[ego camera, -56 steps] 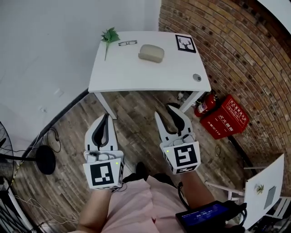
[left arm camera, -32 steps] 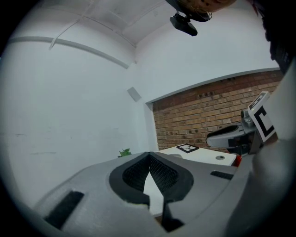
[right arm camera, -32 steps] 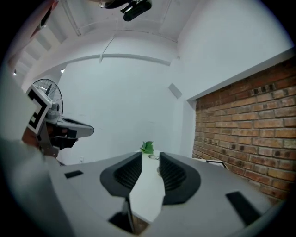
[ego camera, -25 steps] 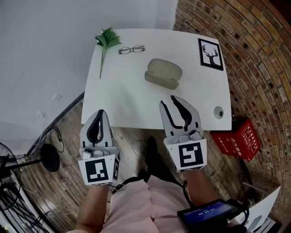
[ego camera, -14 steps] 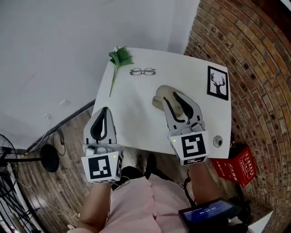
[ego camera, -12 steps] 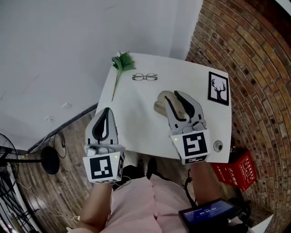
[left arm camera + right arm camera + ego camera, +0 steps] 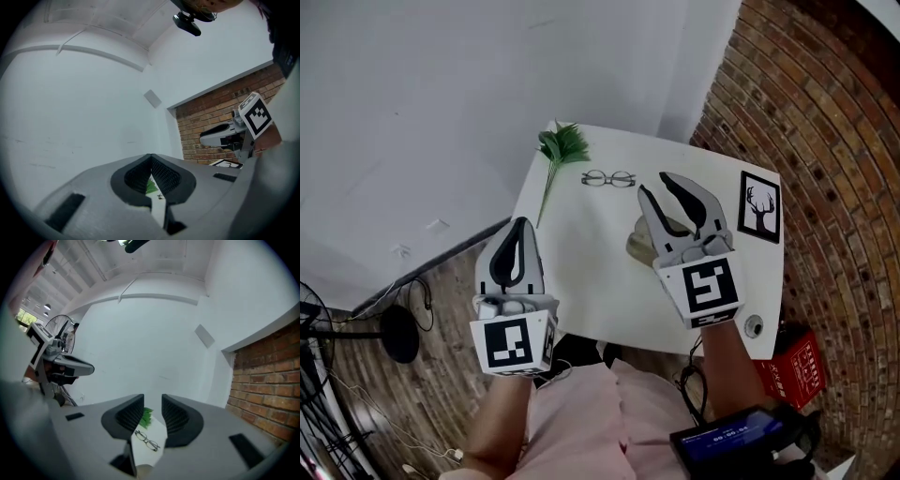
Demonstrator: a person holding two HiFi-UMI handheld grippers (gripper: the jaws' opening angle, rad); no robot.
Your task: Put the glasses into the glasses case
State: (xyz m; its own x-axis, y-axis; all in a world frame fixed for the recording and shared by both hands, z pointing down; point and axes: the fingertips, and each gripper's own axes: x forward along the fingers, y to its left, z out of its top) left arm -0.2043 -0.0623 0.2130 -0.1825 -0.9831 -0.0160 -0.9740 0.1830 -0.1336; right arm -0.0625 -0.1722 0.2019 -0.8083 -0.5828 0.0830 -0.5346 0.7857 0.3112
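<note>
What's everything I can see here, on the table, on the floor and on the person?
table: one, white, in the room's corner
glasses: one pair, dark, far side of table
sprig: one, green, table's far left corner
case: one, beige, mid-table, mostly hidden behind the right gripper
picture: one, black frame, deer, table's right edge
round fitting: one, grey, table's near right corner
box: one, red, on the floor by the brick wall
fan: one, black, on the floor at far left
device: one, black, blue screen, at the person's waist
left gripper: grey, shut, empty
right gripper: grey, open, empty, above the case
</note>
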